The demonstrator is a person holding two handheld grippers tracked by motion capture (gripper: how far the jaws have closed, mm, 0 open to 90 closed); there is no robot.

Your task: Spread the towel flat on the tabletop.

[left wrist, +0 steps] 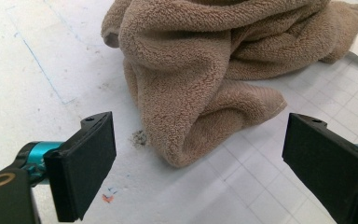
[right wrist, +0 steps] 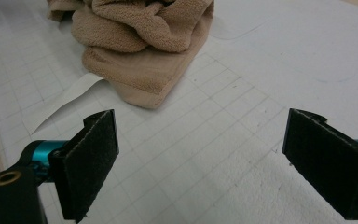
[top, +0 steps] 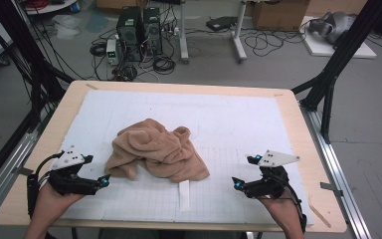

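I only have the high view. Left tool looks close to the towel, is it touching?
Observer: No. In the left gripper view the left tool is open, and the towel has a folded corner lying ahead of the pads, apart from them.
Operator: Anything on the mat near that corner?
Observer: A small grey fluff speck sits right beside the fold, and a tiny red mark lies nearer the left pad.
Operator: And the right tool?
Observer: The right tool is open, with nothing between its pads. Ahead of it, the towel's flat hemmed edge lies on one end of the white paper strip.
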